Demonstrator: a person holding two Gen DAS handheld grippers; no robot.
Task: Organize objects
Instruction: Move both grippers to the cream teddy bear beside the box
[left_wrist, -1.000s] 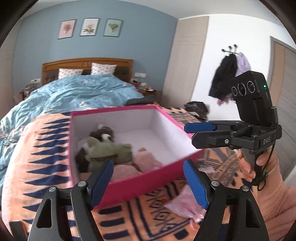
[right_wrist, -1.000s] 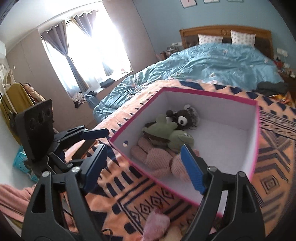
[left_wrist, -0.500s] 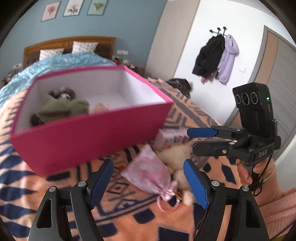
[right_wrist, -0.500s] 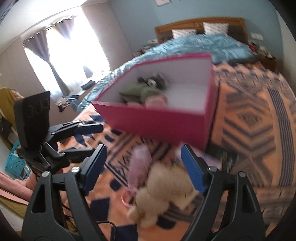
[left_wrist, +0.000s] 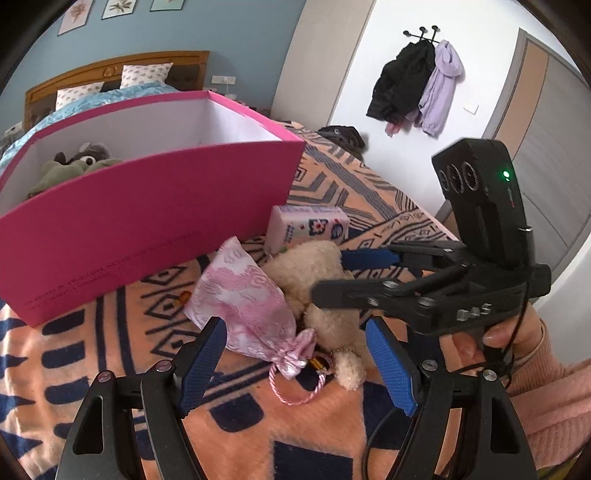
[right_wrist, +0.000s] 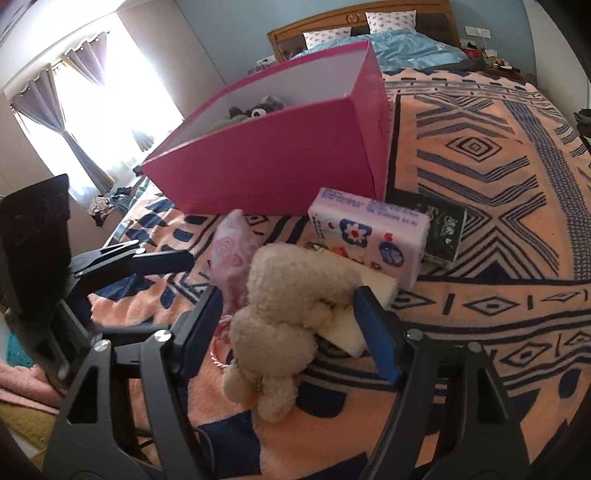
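A pink box (left_wrist: 147, 206) stands on the patterned blanket, with plush toys (left_wrist: 74, 166) inside; it also shows in the right wrist view (right_wrist: 280, 147). In front of it lie a pink drawstring pouch (left_wrist: 247, 310), a cream plush toy (right_wrist: 288, 317) and a tissue pack (right_wrist: 369, 236). My left gripper (left_wrist: 295, 365) is open, just above the pouch's tied end. My right gripper (right_wrist: 291, 332) is open with the cream plush toy between its fingers; it also shows in the left wrist view (left_wrist: 343, 273).
A dark green packet (right_wrist: 443, 229) and a pale flat block (right_wrist: 354, 317) lie by the tissue pack. The bed with its blue duvet (right_wrist: 406, 48) lies behind the box. Coats (left_wrist: 417, 81) hang on the far wall.
Both grippers have dropped from above the box down to the objects in front of it. The right gripper now straddles the cream plush toy; the left is close over the pouch.
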